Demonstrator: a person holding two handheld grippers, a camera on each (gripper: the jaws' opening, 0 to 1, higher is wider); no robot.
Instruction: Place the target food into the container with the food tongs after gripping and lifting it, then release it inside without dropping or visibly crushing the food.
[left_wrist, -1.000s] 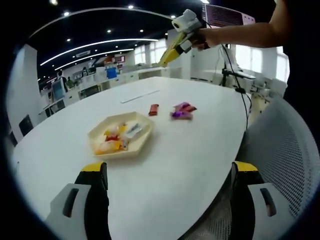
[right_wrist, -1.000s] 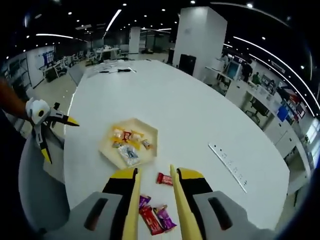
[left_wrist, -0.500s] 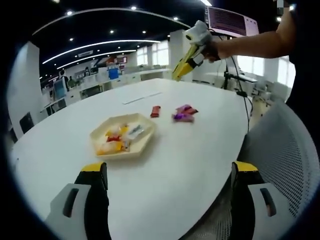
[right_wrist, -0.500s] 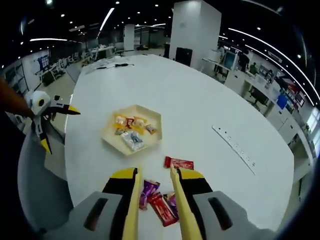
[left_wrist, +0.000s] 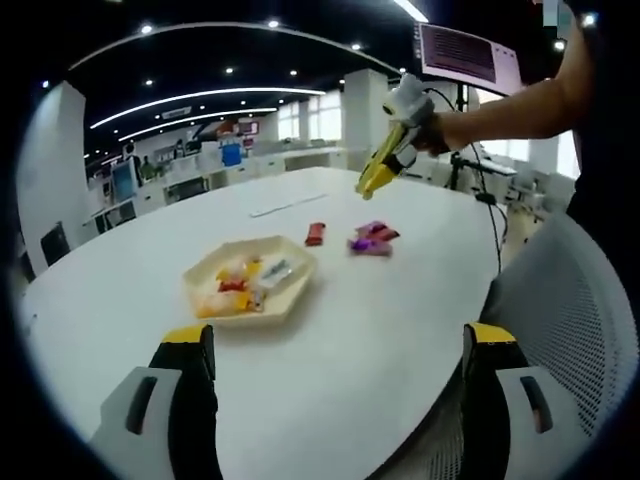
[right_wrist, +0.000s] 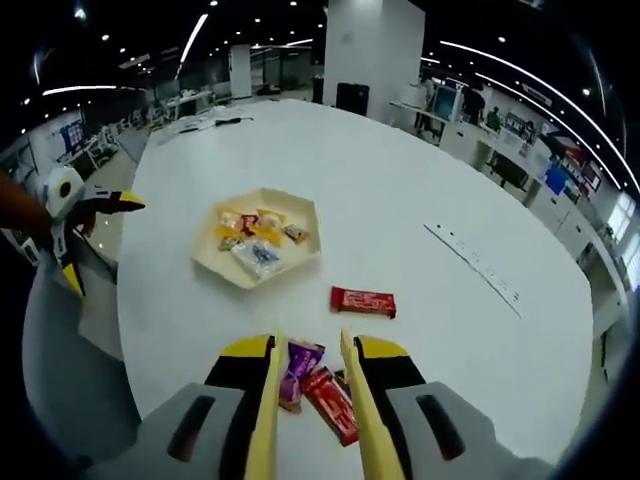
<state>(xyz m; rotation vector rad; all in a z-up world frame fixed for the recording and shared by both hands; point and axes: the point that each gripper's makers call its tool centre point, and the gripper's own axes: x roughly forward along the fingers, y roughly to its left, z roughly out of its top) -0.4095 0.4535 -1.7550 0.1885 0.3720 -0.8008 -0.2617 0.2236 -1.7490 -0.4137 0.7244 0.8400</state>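
Two yellow jaws of the right gripper (right_wrist: 308, 372) rise close together w/ a narrow gap, nothing clamped between them; tips sit above a small pile of wrapped snacks on the white table (right_wrist: 400, 220). Pile = purple wrapper (right_wrist: 297, 366) leaning by the left jaw, red wrapper (right_wrist: 331, 402) between the jaws' lines, one more packet mostly hidden behind the right jaw. Just beyond the pile, apart from it, a red bar (right_wrist: 363, 300) lies flat. Farther on: hexagonal cream tray (right_wrist: 300, 255) holding several small wrapped candies, yellow, red and clear. Right of tray, well apart, a long pale strip (right_wrist: 470, 268) lies on the table. At the left edge of the right gripper view the left gripper (right_wrist: 85, 232) is held off the table edge, jaws spread wide, a hand behind it.

Left gripper view: own jaws stand far apart at bottom, wide open, empty, over the near table rim. Mesh chair back (left_wrist: 570, 300) on the right. Tray mid-table, then the red bar and the purple/red pile farther. Right gripper hangs above the pile, tips pointing down, not touching it, held by a bare forearm (left_wrist: 510, 105). Office desks, screens and ceiling lights in the background.
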